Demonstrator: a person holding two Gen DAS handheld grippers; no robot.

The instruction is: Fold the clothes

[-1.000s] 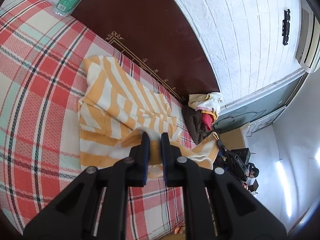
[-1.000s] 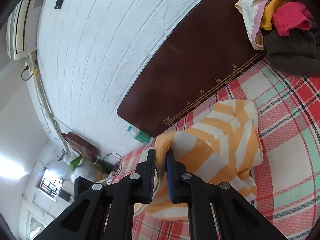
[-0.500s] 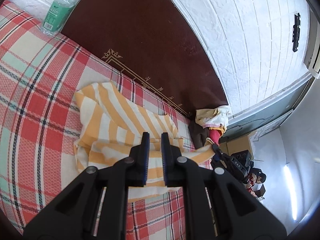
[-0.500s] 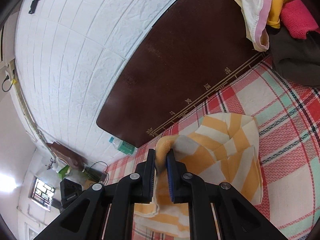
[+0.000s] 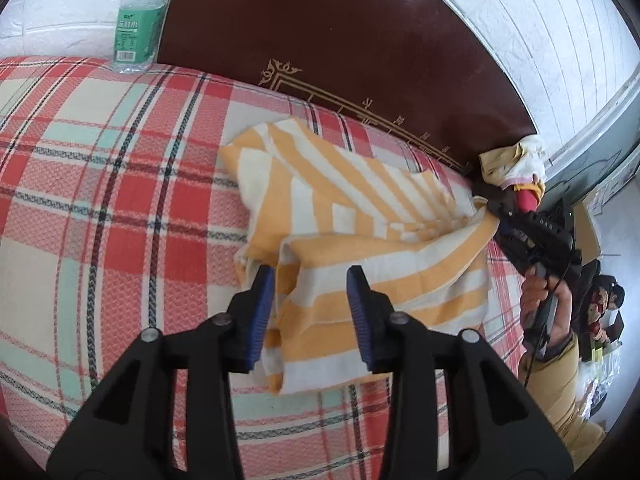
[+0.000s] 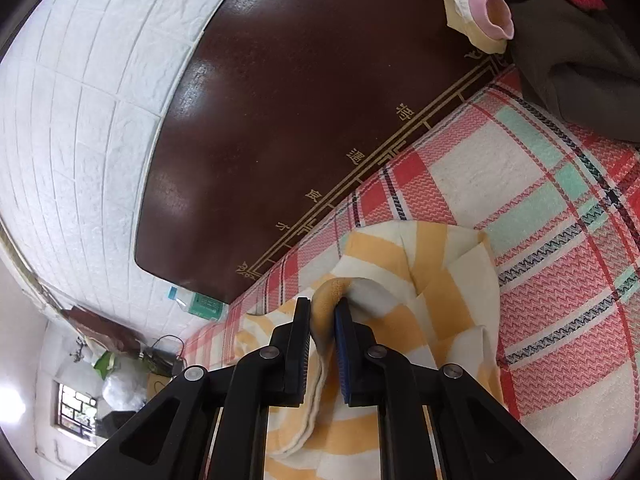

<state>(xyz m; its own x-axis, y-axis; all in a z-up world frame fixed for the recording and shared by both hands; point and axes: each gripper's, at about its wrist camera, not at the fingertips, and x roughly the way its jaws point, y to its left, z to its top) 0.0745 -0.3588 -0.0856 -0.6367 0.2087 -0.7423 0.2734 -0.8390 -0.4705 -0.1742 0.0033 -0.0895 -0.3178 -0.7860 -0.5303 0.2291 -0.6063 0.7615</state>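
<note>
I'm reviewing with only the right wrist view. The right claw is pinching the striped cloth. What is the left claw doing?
Observer: The left claw is open, its blue pads spread over the orange-striped cloth and gripping nothing.
Operator: Is the cloth lying flat on the bed?
Observer: No. The left wrist view shows it bunched in loose, overlapping layers on the plaid bedspread.
Operator: I see only a blurred bottle far off. Where does it stand?
Observer: The water bottle stands upright at the head of the bed, beside the dark brown headboard.
</note>
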